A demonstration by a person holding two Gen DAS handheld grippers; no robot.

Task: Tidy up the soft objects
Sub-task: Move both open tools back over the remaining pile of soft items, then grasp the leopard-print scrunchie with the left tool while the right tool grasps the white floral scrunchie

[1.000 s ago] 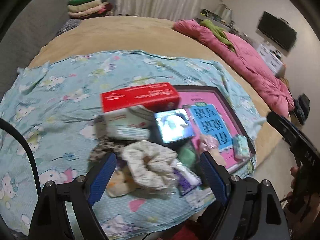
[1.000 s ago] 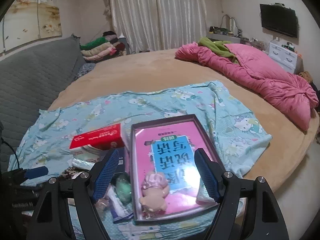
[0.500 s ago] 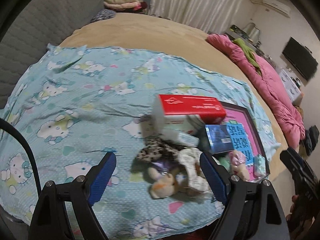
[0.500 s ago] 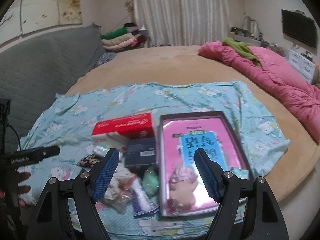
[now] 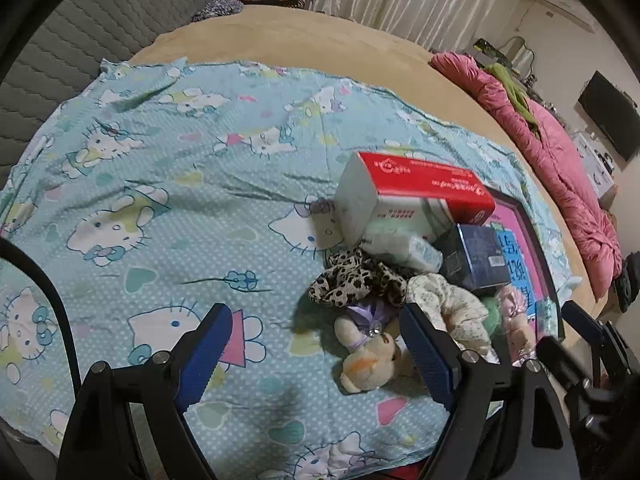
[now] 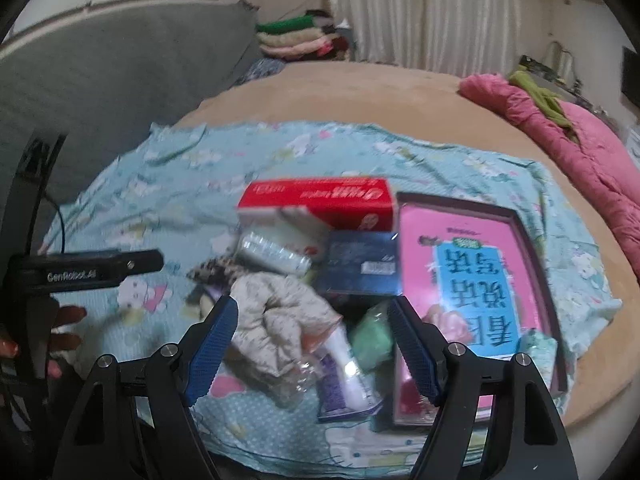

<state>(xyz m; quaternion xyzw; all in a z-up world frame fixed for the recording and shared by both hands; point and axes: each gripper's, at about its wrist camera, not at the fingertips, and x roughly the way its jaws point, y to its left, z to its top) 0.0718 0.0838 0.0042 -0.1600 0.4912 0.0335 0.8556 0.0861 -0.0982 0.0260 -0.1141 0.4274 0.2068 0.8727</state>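
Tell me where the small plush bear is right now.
In the left wrist view the plush bear lies on the blue cartoon-print sheet, low and right of centre, just below the leopard-print fabric and beside the cream floral cloth.

From my left camera, the tissue box point(image 5: 416, 196) sits on the bedsheet point(image 5: 180, 208), left of the tray point(image 5: 532, 240). Before it lie the scrunchies point(image 5: 360, 280), with the plush toy point(image 5: 372, 356) nearest me.

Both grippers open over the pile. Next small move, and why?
Probably lower the right hand-held gripper onto the floral cloth: it lies loose on top of the pile, already framed by the open jaws, and nothing is held yet. The left hand-held gripper hangs open beside the plush toy.
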